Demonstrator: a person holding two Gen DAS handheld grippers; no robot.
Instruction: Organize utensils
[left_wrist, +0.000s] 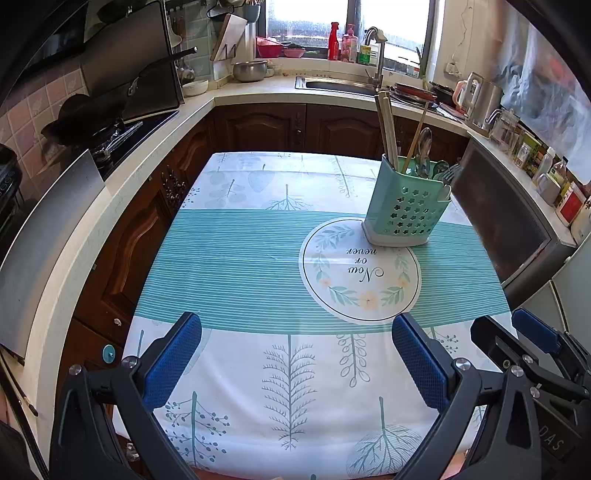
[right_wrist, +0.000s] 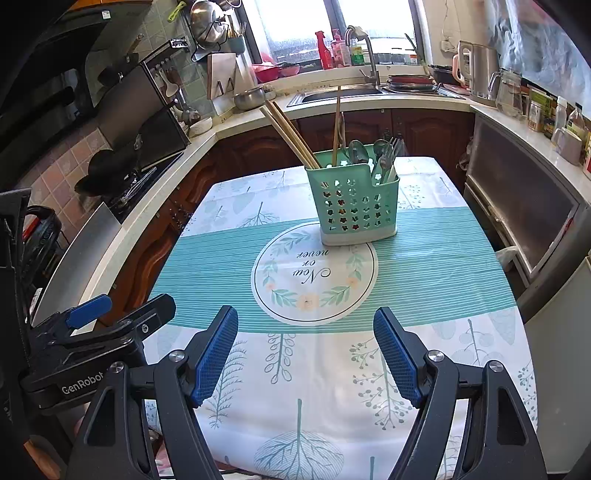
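The green perforated utensil caddy (right_wrist: 354, 205) stands upright on the worktop (right_wrist: 443, 266), well ahead of the right tool (right_wrist: 306, 356) and ahead and to the right of the left tool (left_wrist: 297, 363). One compartment holds long wooden chopsticks (right_wrist: 291, 138) leaning left; the other holds metal spoons (right_wrist: 356, 151) and forks (right_wrist: 388, 155), handles down. The caddy's base sits on the far edge of a round white emblem (right_wrist: 314, 275) printed on the tablecloth, which reads "Now or never", upside down from the tools.

Both tools hang over the near, leaf-patterned part of the cloth, jaws spread wide with nothing between the blue pads. Nothing lies on the cloth between tools and caddy. The left tool's body, seen beside the right one, carries the word "GenRobot" (right_wrist: 83, 387).

Beyond the worktop run dark wooden cabinets (right_wrist: 258, 147), a sink (right_wrist: 340, 94) with a tap, and a stove (right_wrist: 122, 173) at the left.
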